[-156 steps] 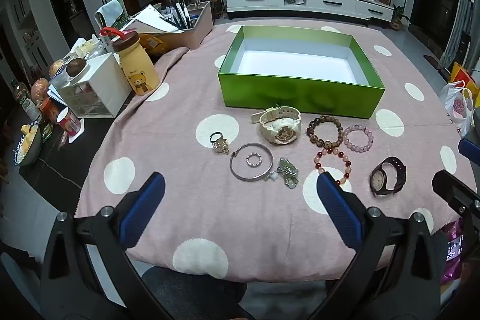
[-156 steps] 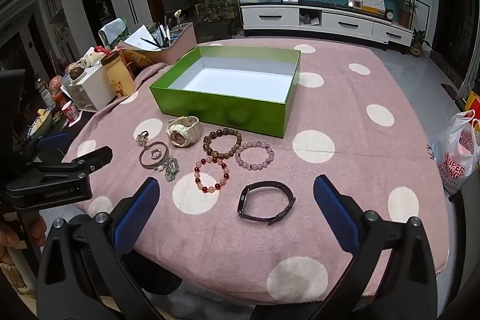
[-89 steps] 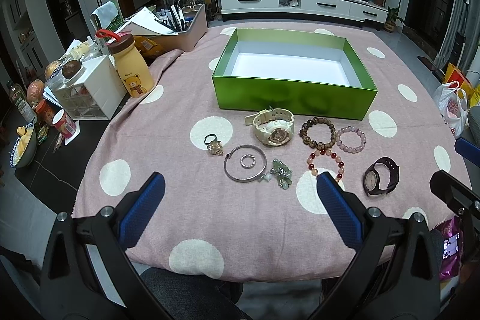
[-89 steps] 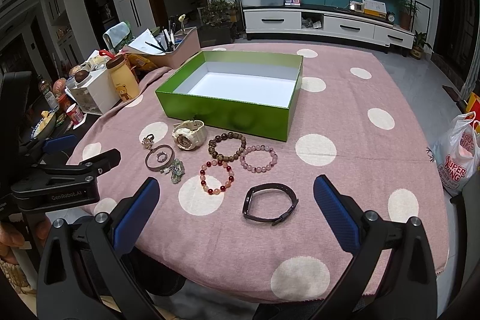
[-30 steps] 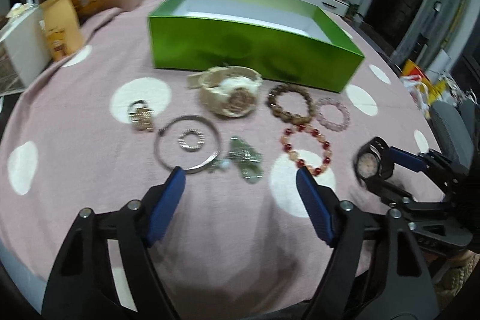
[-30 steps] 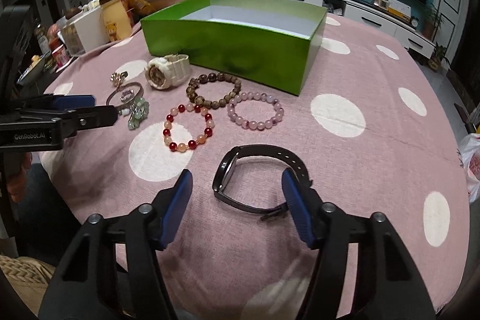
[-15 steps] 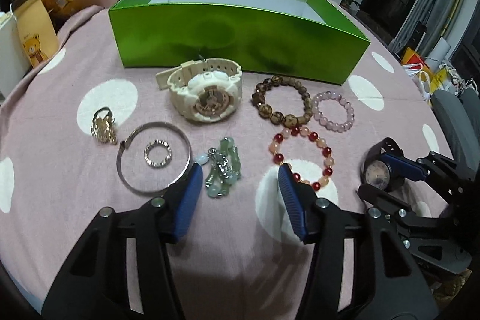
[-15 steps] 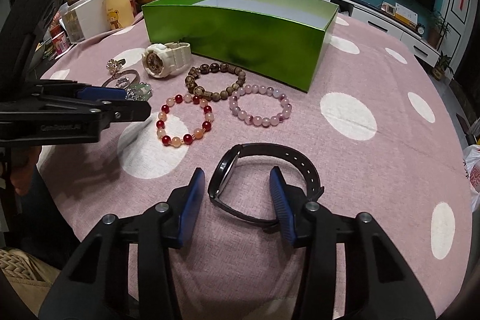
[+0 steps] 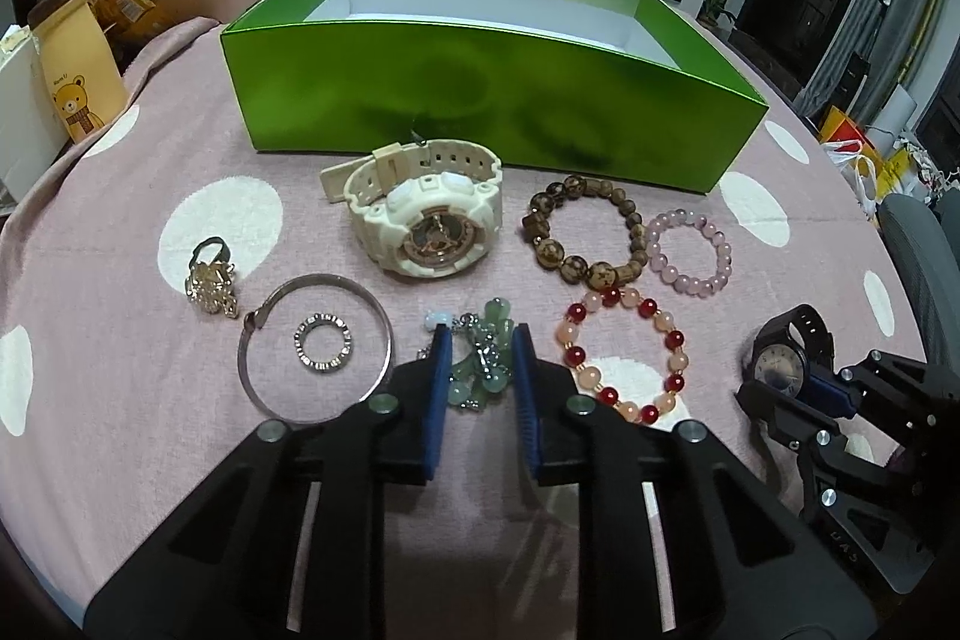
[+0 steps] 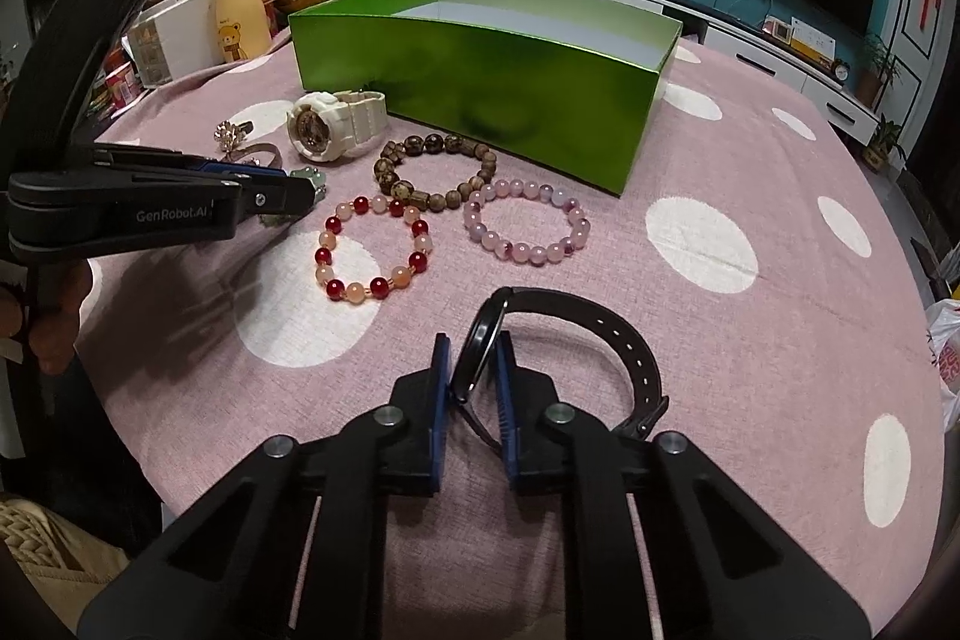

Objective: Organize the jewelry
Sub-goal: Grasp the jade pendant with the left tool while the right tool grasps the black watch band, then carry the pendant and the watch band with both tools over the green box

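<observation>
The left gripper (image 9: 480, 364) has its 2 blue pads nearly closed around the green bead charm (image 9: 483, 370), which lies on the pink dotted tablecloth (image 9: 120, 340) between the silver bangle (image 9: 315, 346) and the red and peach bracelet (image 9: 624, 355). The right gripper (image 10: 471, 370) is pressed on the case of the black watch (image 10: 576, 334), which stands on its edge. The green box (image 9: 480, 100) is behind the jewelry, just past the cream watch (image 9: 426, 214).

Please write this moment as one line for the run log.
left claw: closing around green bead charm | right claw: closing around black watch | both on the cloth | green box: nothing seen inside
</observation>
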Motion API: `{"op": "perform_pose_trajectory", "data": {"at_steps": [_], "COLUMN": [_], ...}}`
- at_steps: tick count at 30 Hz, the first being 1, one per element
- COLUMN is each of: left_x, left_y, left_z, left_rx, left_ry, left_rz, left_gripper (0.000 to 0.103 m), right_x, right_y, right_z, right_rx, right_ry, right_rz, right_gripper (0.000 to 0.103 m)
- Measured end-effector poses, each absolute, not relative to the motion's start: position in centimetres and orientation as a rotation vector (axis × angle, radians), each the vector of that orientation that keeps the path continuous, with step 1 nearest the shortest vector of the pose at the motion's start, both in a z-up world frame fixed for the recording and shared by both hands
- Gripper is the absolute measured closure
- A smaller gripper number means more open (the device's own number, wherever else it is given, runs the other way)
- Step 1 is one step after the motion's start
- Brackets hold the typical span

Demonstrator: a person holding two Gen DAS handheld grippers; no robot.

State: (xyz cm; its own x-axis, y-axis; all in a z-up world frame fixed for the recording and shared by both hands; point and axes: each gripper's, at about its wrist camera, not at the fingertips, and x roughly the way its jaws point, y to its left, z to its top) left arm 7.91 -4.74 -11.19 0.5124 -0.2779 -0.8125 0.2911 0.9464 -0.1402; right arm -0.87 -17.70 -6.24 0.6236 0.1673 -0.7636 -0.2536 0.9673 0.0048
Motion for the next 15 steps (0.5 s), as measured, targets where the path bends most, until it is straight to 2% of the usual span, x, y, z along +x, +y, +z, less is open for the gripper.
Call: {"op": "perform_pose_trajectory", "data": {"at_steps": [3,15], "left_x": [7.8,6.5], "left_y": [-4.6,-4.1], "left_z": [-10.8,-9.2], "left_rx": [0.009,-0.016], "left_ry": [0.971,0.935], "left_rz": [-0.34,-0.361], "left_gripper": [0.087,0.088], "right_x": [-1.2,-2.3], "right_y": [-17.9,-18.0], "right_z": [-5.6,-3.0], "right_rx": [-0.09,-0.065], "right_ry": [0.847,0.787], "right_rz": [0.239,0.224], "right_gripper": [0.09,0.09]}}
